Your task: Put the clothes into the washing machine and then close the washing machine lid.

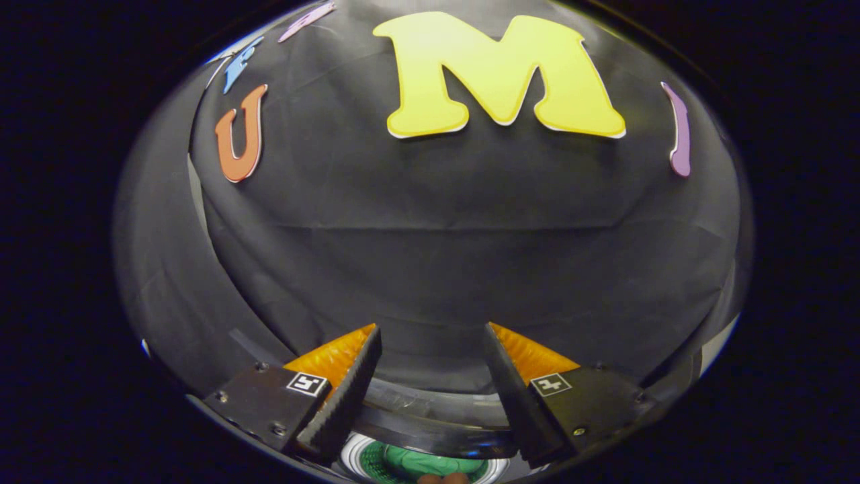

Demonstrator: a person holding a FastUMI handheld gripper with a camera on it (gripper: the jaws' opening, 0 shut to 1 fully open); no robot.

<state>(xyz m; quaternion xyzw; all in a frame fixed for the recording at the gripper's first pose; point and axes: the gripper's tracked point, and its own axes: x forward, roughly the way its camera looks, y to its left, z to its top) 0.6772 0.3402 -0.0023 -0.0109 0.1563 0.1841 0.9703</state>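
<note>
Green cloth bundle (420, 464) sits in the round white drum (356, 452); two-finger gripper (430, 349) held wide open, empty. Lid-closing probably comes next.

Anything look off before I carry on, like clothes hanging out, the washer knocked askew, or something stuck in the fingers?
Nothing stands out. The gripper is open with nothing between its fingers, aimed at the booth wall. Low between the fingers, green clothes lie inside the washing machine drum, below its dark rim. Nothing hangs over the visible rim.
</note>
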